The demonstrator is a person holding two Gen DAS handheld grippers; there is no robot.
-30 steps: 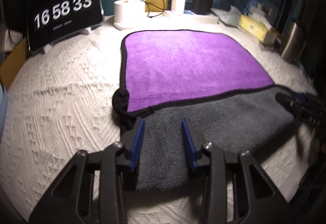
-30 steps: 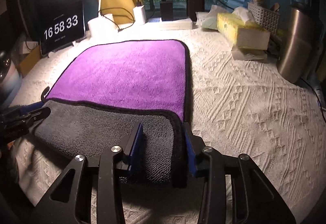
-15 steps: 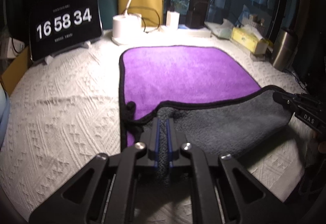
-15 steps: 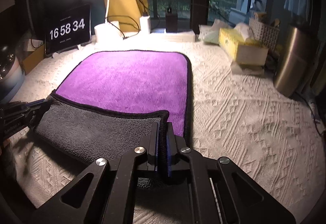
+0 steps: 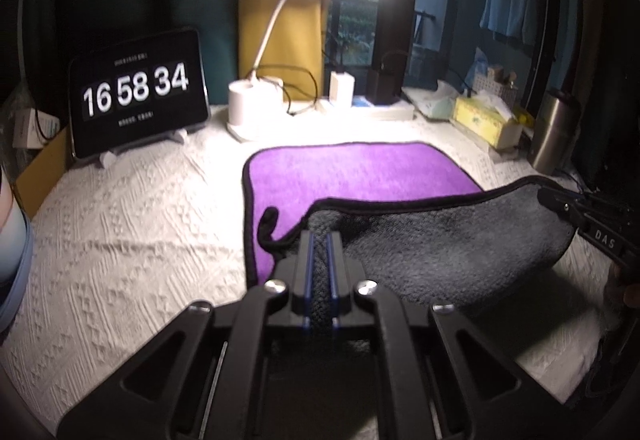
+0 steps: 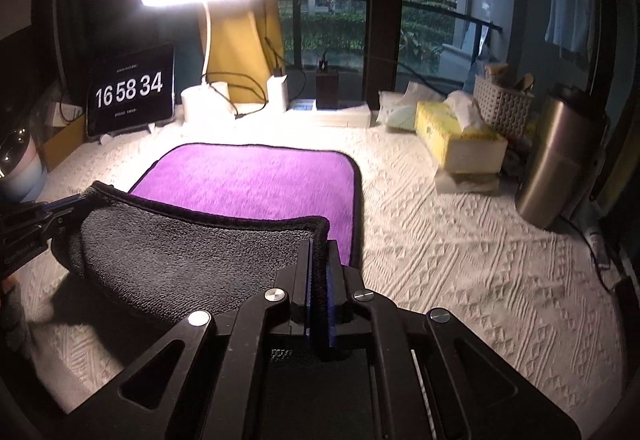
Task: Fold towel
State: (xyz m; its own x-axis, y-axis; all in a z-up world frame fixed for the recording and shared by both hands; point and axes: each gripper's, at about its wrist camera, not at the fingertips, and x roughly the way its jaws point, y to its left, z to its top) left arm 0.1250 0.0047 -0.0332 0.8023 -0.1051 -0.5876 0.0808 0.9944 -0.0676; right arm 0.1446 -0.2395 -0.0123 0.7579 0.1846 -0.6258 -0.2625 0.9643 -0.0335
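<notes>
Fingers (image 5: 306,260) of left gripper (image 5: 319,240) clamped on near-left corner of towel (image 5: 360,176). Right gripper (image 6: 319,246) likewise pinching near-right corner. Near edge raised off white bedspread (image 5: 120,224), grey underside facing up, sagging between grippers. Far purple half lies flat. Clock (image 5: 136,88) at back left reads 16 58 34.

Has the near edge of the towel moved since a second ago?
Yes. The towel's gray near edge, flat a second ago, now hangs lifted between the left gripper and right gripper, closer to the clock tablet.
</notes>
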